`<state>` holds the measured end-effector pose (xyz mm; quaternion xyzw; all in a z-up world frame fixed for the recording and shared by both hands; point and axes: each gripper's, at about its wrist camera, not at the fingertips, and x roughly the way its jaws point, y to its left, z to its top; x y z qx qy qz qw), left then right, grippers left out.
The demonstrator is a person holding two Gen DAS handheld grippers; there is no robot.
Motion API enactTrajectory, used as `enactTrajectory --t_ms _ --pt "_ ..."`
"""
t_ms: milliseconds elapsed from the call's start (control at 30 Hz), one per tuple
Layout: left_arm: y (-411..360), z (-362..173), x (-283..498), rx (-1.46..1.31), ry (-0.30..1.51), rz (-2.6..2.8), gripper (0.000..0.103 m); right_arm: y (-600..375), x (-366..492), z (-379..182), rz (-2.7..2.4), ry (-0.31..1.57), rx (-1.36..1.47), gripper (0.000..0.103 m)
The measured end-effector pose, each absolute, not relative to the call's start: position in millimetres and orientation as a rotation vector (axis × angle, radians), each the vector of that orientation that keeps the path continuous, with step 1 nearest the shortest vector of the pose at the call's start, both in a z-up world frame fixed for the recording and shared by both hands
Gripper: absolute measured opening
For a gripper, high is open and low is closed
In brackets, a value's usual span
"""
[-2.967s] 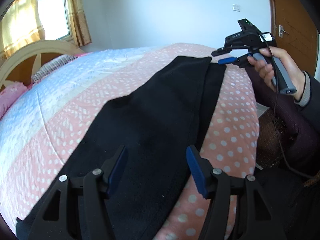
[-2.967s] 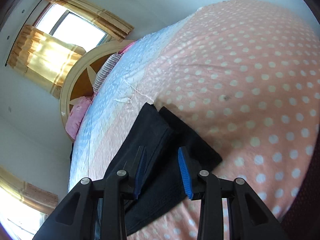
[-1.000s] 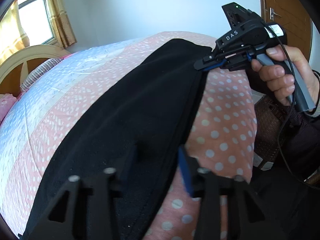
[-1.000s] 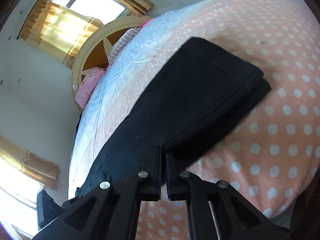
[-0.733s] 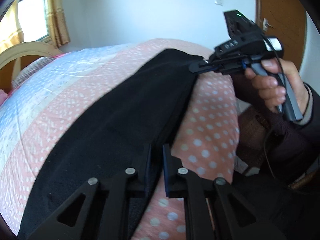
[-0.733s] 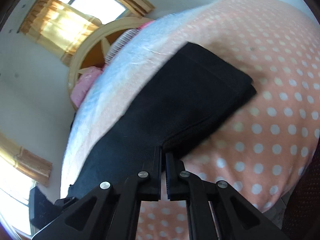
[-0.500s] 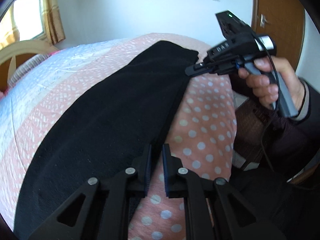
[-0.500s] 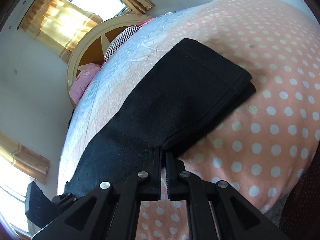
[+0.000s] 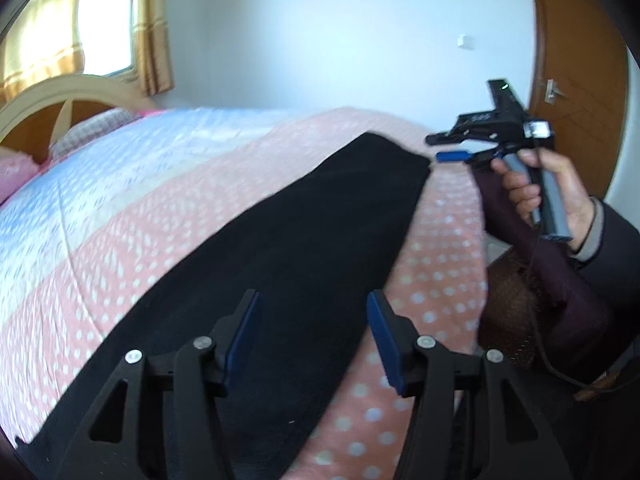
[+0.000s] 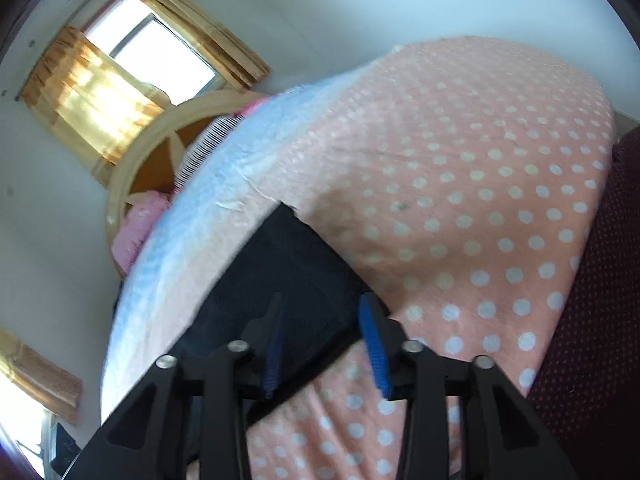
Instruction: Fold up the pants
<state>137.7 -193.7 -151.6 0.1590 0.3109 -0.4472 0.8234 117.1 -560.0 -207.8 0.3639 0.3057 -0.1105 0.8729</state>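
Observation:
Black pants (image 9: pixel 304 240), folded lengthwise into one long strip, lie flat on the pink dotted bedspread (image 9: pixel 120 248). My left gripper (image 9: pixel 312 320) hovers over their near part, its jaws opening, with nothing pressed between the blue pads. A hand (image 9: pixel 532 188) holds my right gripper (image 9: pixel 448 148) just past the strip's far end, clear of the cloth. In the right wrist view the pants' end (image 10: pixel 288 272) lies beneath my right gripper (image 10: pixel 322 340). Its jaws are opening too and hold nothing.
The bed's rounded wooden headboard (image 9: pixel 60 96) and pink pillows (image 9: pixel 16 172) are at the far left under a curtained window (image 9: pixel 108 28). A wooden door (image 9: pixel 576 60) stands at the right. Dark red cloth (image 10: pixel 592 280) and a woven basket (image 9: pixel 508 304) sit beside the bed's right edge.
Half a second ago both grippers were shut on the pants' near edge. Both have let go, opened and pulled back from the cloth, which now lies flat.

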Motion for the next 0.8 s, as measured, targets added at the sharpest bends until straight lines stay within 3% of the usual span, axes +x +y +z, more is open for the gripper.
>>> enactTrajectory --t_ms 33,133,233,500,533,633,733,800 --pt "-194.8 -157.0 139.8 0.347 0.678 -0.934 0.057 -558.1 123.6 -213.0 -0.250 0.679 0.752 0.007" --pt "-198.8 -179.0 144.8 0.365 0.763 -0.927 0.058 -559.6 120.4 -212.2 -0.258 0.685 0.749 0.005" --pt "-196.2 -176.6 137.9 0.363 0.732 -0.938 0.063 -559.6 113.6 -210.7 -0.255 0.671 0.756 0.004" --pt "-181.4 -179.4 144.8 0.298 0.747 -0.919 0.066 -568.1 106.8 -219.9 -0.262 0.690 0.757 0.004" --pt "-177.6 -177.7 145.7 0.288 0.748 -0.912 0.066 -568.2 103.7 -219.1 -0.266 0.685 0.767 0.006" --pt "-173.1 -171.7 143.8 0.293 0.719 -0.877 0.067 -563.0 96.4 -207.0 -0.343 0.655 0.729 0.029" --pt "-165.1 -162.3 143.8 0.311 0.667 -0.782 0.088 -541.5 96.7 -179.0 -0.332 0.589 0.605 0.032" --pt "-160.6 -159.6 147.4 0.297 0.666 -0.755 0.091 -524.3 104.4 -166.1 -0.287 0.562 0.538 0.033"
